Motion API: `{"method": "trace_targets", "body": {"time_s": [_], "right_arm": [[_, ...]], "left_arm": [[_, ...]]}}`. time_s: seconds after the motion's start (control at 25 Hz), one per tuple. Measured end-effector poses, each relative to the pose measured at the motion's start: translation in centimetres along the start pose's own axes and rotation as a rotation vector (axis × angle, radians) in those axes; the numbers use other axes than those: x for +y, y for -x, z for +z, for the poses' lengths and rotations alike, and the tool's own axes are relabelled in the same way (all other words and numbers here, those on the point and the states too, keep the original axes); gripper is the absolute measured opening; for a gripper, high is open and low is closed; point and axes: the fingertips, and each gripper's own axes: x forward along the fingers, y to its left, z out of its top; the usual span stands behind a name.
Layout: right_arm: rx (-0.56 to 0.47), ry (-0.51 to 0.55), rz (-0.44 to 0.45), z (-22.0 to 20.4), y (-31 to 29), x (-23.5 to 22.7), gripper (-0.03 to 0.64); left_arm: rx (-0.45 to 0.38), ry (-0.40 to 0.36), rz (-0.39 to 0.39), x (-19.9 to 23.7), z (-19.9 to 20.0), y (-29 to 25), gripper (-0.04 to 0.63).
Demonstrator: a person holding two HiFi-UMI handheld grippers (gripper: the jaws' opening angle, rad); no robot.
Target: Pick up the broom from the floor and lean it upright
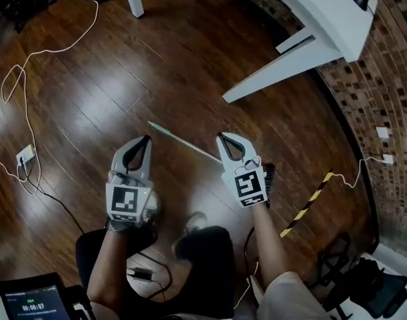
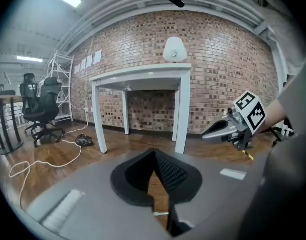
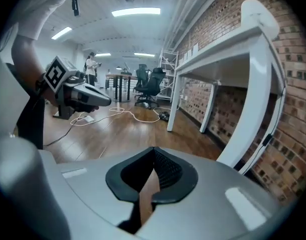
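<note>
step: approach, nothing grasped yet | broom [image 1: 183, 142] lies flat on the floor [image 1: 123, 79], handle slanting between my grippers | left gripper [image 1: 147, 139] and right gripper [image 1: 220, 137] both closed, empty | next: open one, lower it onto the handle

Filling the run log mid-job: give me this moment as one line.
stage: before pickup | broom: flat on floor, untouched | left tongs: shut, empty | right tongs: shut, empty

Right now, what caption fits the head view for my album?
Left gripper and right gripper, both shut and empty, above the broom lying on the wooden floor.
</note>
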Motion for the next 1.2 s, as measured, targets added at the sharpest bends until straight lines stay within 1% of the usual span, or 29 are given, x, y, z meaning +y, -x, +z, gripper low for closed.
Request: {"method": "trace_targets", "body": {"time_s": [0.08,0.2,0.32,0.4,0.48,0.6,0.68,0.72,0.76,0.88,0.96,1.04,1.08,1.12,1.16,1.2], "right_arm": [[0.060,0.011,0.081,-5.6,-4.2,2.3,0.014],[0.177,0.000,0.211,-13.9,-10.0,5.7,0.014],[0.275,0.032,0.293,-21.1,-14.2,8.0,0.014],[0.326,0.072,0.318,-24.9,-16.1,8.9,0.018],[0.366,0.107,0.347,-27.7,-17.7,9.9,0.018],[0.423,0.150,0.396,-31.7,-19.1,11.3,0.025],[0.457,0.159,0.421,-33.5,-19.9,12.1,0.042],[0.467,0.154,0.432,-34.0,-20.2,12.4,0.062],[0.475,0.148,0.440,-34.4,-20.5,12.7,0.080],[0.497,0.144,0.457,-34.8,-21.3,13.1,0.095],[0.525,0.132,0.480,-35.0,-21.6,13.4,0.109],[0.577,0.123,0.514,-35.6,-21.8,13.8,0.115],[0.601,0.128,0.526,-36.0,-21.9,14.1,0.139],[0.614,0.141,0.529,-36.2,-22.0,14.2,0.140],[0.620,0.153,0.527,-36.4,-22.2,14.2,0.115],[0.626,0.159,0.521,-36.4,-22.3,14.1,0.112]], "left_arm": [[0.005,0.038,0.040,1.1,-4.9,-1.0,0.002],[0.012,0.099,0.101,2.5,-11.9,-2.3,0.002],[0.024,0.141,0.143,2.8,-17.8,-3.1,0.002],[0.012,0.186,0.151,2.9,-20.4,-3.7,0.002],[-0.018,0.220,0.141,2.8,-21.5,-4.4,0.002],[-0.058,0.216,0.139,2.3,-22.3,-5.4,0.002],[-0.063,0.205,0.150,2.1,-23.3,-5.7,0.002],[-0.057,0.202,0.154,1.9,-23.9,-5.8,0.002],[-0.051,0.206,0.157,1.8,-24.5,-5.7,0.002],[-0.034,0.238,0.163,1.3,-25.8,-5.4,0.002],[-0.030,0.239,0.165,1.2,-25.8,-5.2,0.002],[-0.031,0.223,0.161,1.1,-25.7,-5.3,0.002],[-0.030,0.213,0.159,1.0,-25.6,-5.4,0.002],[-0.030,0.205,0.159,1.0,-25.6,-5.5,0.002],[-0.029,0.201,0.159,1.1,-25.5,-5.5,0.002],[-0.028,0.200,0.161,1.1,-25.5,-5.6,0.002]]}}
